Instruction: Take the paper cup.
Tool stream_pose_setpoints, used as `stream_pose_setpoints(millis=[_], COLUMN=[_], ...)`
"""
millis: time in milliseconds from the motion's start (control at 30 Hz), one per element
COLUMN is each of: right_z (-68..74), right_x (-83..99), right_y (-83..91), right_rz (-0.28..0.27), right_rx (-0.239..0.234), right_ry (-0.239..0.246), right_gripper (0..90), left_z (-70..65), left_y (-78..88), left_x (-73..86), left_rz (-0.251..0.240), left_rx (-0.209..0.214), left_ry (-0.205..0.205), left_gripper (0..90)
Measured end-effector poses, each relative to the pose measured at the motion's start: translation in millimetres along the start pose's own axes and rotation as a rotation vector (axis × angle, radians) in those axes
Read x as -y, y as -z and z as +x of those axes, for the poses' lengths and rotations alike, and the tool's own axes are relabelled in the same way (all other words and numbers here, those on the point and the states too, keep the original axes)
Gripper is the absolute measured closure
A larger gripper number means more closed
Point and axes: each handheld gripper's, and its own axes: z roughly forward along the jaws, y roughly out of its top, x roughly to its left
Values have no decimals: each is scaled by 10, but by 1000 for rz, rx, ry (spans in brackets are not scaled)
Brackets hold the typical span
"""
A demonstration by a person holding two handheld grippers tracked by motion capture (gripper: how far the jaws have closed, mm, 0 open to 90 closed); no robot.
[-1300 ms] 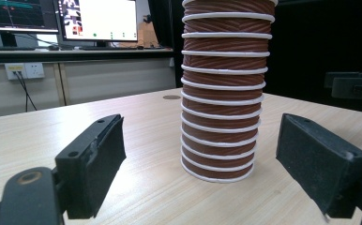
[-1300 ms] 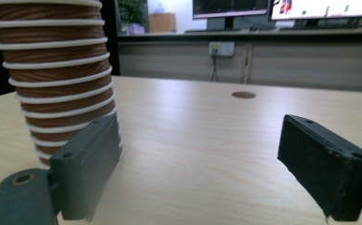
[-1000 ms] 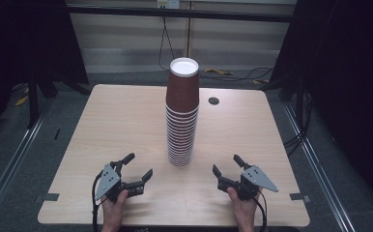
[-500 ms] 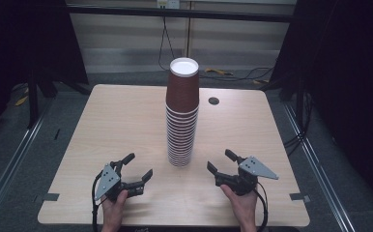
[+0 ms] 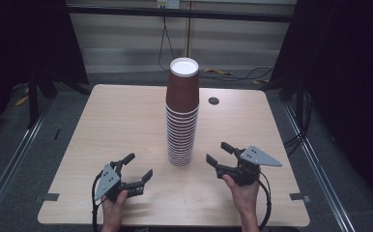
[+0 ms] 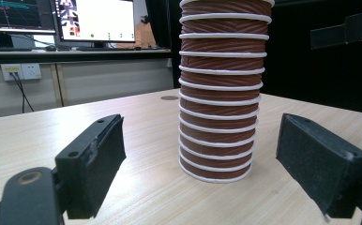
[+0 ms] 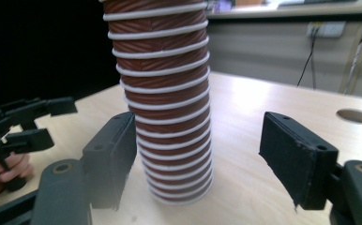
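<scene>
Centrally, cup stack (image 5: 182,113) between left gripper (image 5: 135,169) and right gripper (image 5: 219,153), jaws spread, table (image 5: 112,125) hole (image 5: 213,101) beyond.

High view overhead, facing forward-down; both gripper views low, close, sharing cup stack (image 5: 182,113) from opposite sides.

Left claw (image 5: 137,167) jaws spread, low; right claw (image 5: 219,152) likewise.

Cup stack (image 6: 220,89) — top cut off by the upper edge in the left gripper view; likewise in the right gripper view. Monitor screens (image 6: 94,18) behind the table — contents too small to read. Person's forearms (image 5: 246,212) cut off at the bottom edge of the high view.
</scene>
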Motion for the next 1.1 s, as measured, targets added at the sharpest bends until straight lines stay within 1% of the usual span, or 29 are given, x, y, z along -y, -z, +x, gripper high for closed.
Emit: stream_pose_setpoints(millis=[67, 133, 167, 200, 233, 267, 300, 367, 533, 633, 800, 833, 967, 1000, 1100], right_z=[-5, -10, -10, -17, -25, -30, -39, -39, -36, -30, -12, -8, 2, 2, 15], right_x=[-37, -77, -100, -126, -152, -179, -207, -262, -388, -441, -590, -620, -774, -774, -872], right_y=[-5, -11, -12, -15, -21, -25, -32, -47, -93, -98, -106, -108, -131, -131, -144], right_rz=[2, -10, -15, -9, -13, -8, 1, 8, 17, 15, 5, 7, 6, 6, 3], right_rx=[-6, -14, -14, -22, -27, -29, -42, -52, -79, -81, -104, -108, -137, -137, -152], right_ry=[-4, -7, -5, -7, -8, -11, -7, -8, 7, 14, 33, 31, 43, 43, 58], right_gripper=[278, 274, 273, 265, 250, 244, 241, 228, 215, 215, 216, 216, 225, 225, 238], left_z=[3, 0, 4, 1, 5, 5, 5, 5, 6, 6, 6, 6, 6, 6, 6], left_y=[3, 1, 2, 2, 2, 2, 1, 2, 1, 2, 2, 2, 2, 2, 2], left_x=[-1, 0, -1, 0, -1, -1, -1, -1, -1, 0, 0, 0, 0, 0, 0], left_rz=[0, 0, 1, 0, 0, 0, -1, 0, -2, -2, -2, -2, -2, -2, -2], left_rx=[-6, 0, -3, -3, -3, -3, -1, -2, 0, 0, 1, 1, 1, 1, 1], left_ry=[-6, 0, -7, -3, -8, -7, -8, -7, -7, -8, -8, -8, -8, -8, -8], left_gripper=[156, 155, 155, 155, 155, 156, 156, 155, 156, 155, 155, 155, 155, 155, 155])
